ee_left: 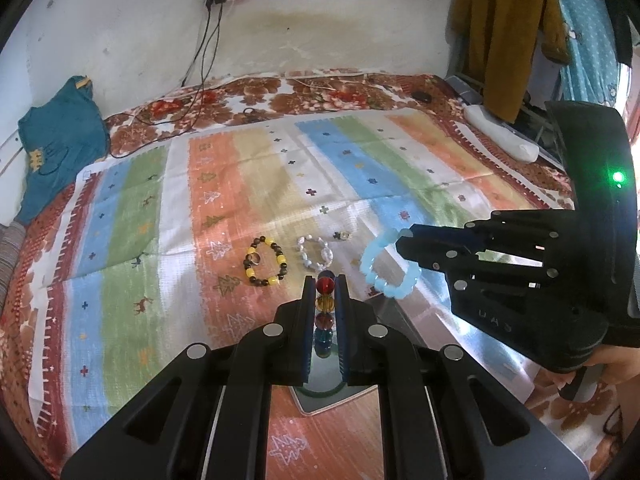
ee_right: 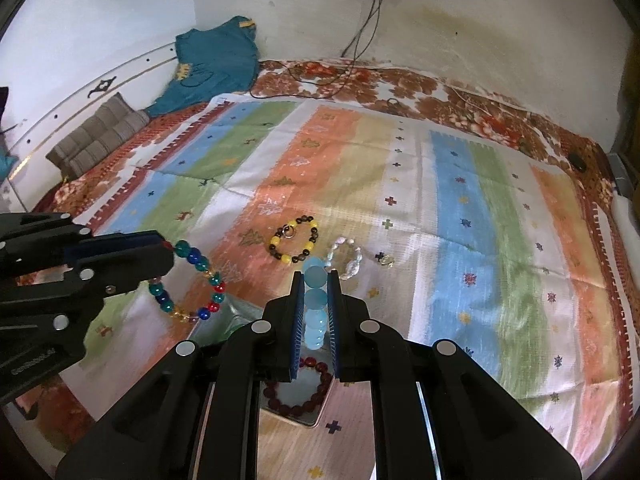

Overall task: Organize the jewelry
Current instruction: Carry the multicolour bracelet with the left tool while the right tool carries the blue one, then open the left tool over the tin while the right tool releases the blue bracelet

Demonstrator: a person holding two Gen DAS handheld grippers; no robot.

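Observation:
My left gripper (ee_left: 325, 282) is shut on a multicolour bead bracelet (ee_left: 325, 306), which hangs as a loop (ee_right: 188, 288) from its tips (ee_right: 166, 250) in the right wrist view. To its right, my right gripper (ee_right: 315, 278) is shut on a light blue bead bracelet (ee_right: 314, 308), also seen dangling (ee_left: 382, 270) from that gripper (ee_left: 404, 240). Both are held above the striped cloth (ee_left: 224, 184). On the cloth lie a yellow-and-black bracelet (ee_right: 294, 240) with a ring inside it, a white bead bracelet (ee_right: 346, 260) and a small ring (ee_right: 385, 258).
Beneath the grippers sits a shiny tray (ee_right: 296, 420) holding a dark red bead bracelet (ee_right: 316, 394). Part of a hand (ee_left: 612, 364) grips the right gripper's handle. A teal garment (ee_left: 60, 140) and cables (ee_left: 200, 92) lie at the bed's far side near the wall.

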